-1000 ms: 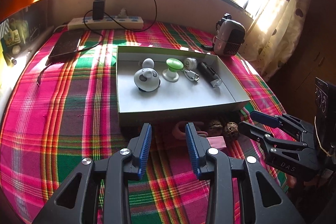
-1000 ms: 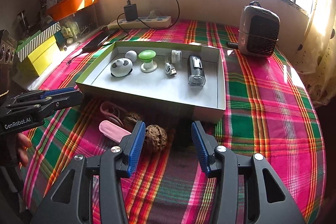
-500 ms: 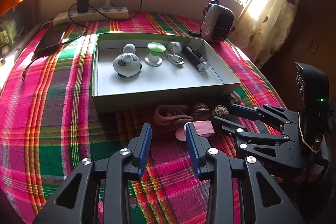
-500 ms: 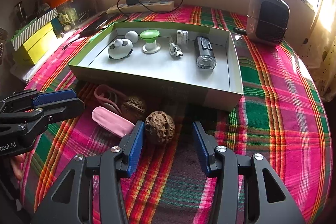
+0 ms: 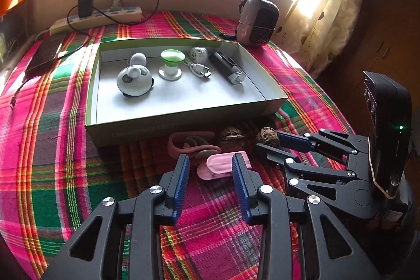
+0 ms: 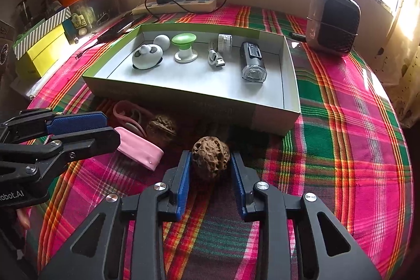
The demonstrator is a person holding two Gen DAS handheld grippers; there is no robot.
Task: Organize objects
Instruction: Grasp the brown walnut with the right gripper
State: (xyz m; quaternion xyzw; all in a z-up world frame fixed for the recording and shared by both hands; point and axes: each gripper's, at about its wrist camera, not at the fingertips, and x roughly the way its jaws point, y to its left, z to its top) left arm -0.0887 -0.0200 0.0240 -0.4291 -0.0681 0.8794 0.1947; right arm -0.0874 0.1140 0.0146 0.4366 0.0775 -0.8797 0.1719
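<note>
Both jaws stand open. From the left wrist view, the left gripper (image 5: 210,169) hangs low over the plaid cloth (image 5: 52,162), its blue pads either side of a pink clip (image 5: 220,165) that lies flat on the cloth, the right pad covering the clip's end. Beyond it sit a pink loop (image 5: 183,142) and two walnuts (image 5: 232,135), all just in front of the box (image 5: 168,125). Inside the box are a white panda toy (image 5: 134,80), a green knob (image 5: 171,62), a cable (image 5: 199,68) and a black torch (image 5: 227,67).

From the right wrist view, the right gripper (image 6: 210,175) straddles the nearer walnut (image 6: 210,159), which rests on the cloth with both pads close beside it; whether they touch it I cannot tell. A heater (image 6: 332,21) stands beyond the box's far right corner.
</note>
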